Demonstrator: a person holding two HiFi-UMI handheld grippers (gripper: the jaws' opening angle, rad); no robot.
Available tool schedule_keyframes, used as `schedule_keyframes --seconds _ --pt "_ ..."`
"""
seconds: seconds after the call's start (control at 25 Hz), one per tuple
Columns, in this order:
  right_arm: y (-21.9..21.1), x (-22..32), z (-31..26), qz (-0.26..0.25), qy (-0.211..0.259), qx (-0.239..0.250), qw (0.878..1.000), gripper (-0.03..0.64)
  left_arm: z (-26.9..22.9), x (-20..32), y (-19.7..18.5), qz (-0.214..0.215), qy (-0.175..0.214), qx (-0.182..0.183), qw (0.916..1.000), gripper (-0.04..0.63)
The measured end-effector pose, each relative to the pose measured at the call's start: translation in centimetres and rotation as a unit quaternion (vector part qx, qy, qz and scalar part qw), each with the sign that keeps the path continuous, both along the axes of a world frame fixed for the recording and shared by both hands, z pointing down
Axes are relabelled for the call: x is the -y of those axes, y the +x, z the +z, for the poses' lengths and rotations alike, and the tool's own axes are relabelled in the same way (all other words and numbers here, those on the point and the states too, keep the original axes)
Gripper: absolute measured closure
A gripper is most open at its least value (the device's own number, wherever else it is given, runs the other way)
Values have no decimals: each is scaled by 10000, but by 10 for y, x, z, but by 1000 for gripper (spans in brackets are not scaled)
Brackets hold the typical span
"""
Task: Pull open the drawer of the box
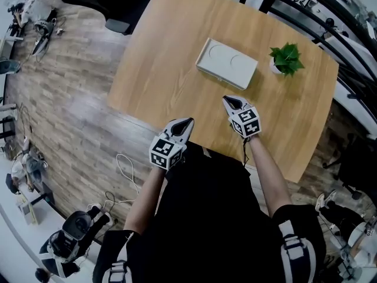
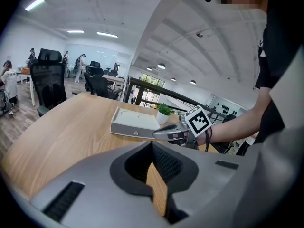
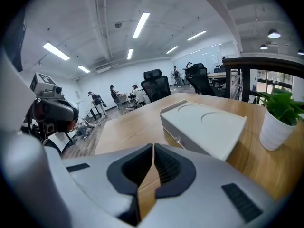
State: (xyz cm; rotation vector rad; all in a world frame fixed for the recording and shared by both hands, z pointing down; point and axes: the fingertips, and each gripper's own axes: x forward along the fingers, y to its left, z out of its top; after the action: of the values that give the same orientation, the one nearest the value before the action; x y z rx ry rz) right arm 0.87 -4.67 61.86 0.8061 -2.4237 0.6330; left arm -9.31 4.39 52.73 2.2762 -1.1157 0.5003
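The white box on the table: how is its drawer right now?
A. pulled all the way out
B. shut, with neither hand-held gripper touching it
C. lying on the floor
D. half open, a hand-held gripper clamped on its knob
B: the white box has a flush front, its small knob is free, and the left hand-held gripper and right hand-held gripper both sit short of it.

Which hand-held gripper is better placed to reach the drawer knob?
Right, likely. The right hand-held gripper is nearer the box, with the knob just ahead; the left hand-held gripper sits farther back. Both are shut.
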Motion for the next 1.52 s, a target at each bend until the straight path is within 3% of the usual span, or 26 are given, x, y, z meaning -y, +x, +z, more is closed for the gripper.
schedule_keyframes --seconds 0.28,0.76,1.0,1.4,1.52 --pt "-4 21 20 423 -383 137 9983 591 12 10 -8 44 -163 -3 9999 573" --pt "-16 46 56 680 -657 -268 9952 586 28 36 -20 92 -366 -85 9993 572" --pt "-19 59 67 1212 -867 -51 9888 506 34 46 -22 193 -386 -93 9990 572" --pt "-15 79 76 2433 -1450 779 9559 506 40 53 -32 249 -543 -93 9982 572" --pt "-17 83 79 2719 -1725 1243 9385 506 41 55 -33 292 -560 -92 9980 572"
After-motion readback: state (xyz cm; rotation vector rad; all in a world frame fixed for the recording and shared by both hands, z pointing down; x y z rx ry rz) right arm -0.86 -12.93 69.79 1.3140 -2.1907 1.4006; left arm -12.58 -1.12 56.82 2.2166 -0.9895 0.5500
